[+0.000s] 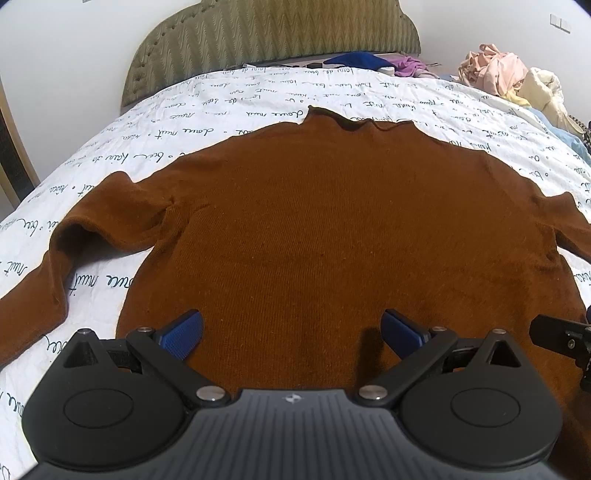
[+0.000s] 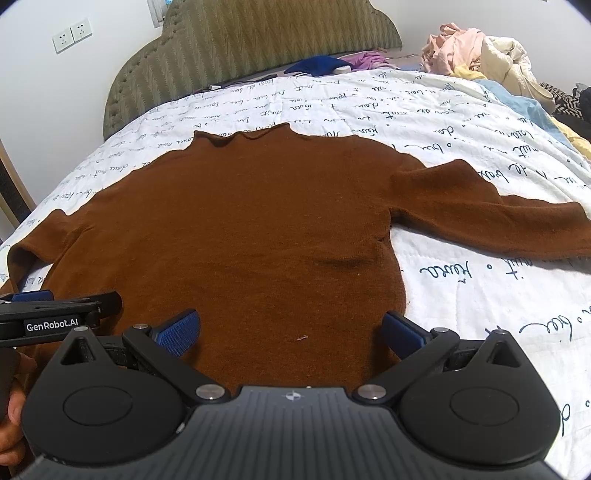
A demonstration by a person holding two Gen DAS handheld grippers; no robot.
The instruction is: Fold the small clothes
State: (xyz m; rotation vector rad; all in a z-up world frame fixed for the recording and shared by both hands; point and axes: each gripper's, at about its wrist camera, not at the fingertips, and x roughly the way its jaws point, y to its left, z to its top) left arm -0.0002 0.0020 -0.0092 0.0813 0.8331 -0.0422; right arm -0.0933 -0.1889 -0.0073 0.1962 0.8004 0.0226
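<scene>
A brown knit sweater (image 1: 325, 221) lies flat on the bed, collar toward the headboard, both sleeves spread sideways. It also shows in the right wrist view (image 2: 251, 229). My left gripper (image 1: 291, 332) is open and empty, hovering over the sweater's lower left part near the hem. My right gripper (image 2: 291, 332) is open and empty over the lower right part of the hem. The left sleeve (image 1: 74, 236) bends down at the elbow. The right sleeve (image 2: 498, 221) lies straight out. The left gripper also shows at the left edge of the right wrist view (image 2: 55, 306).
A white quilt with dark script print (image 1: 229, 103) covers the bed. An olive padded headboard (image 1: 273, 33) stands behind. A pile of pale clothes (image 2: 480, 51) sits at the far right. Blue and purple garments (image 1: 373, 62) lie by the headboard.
</scene>
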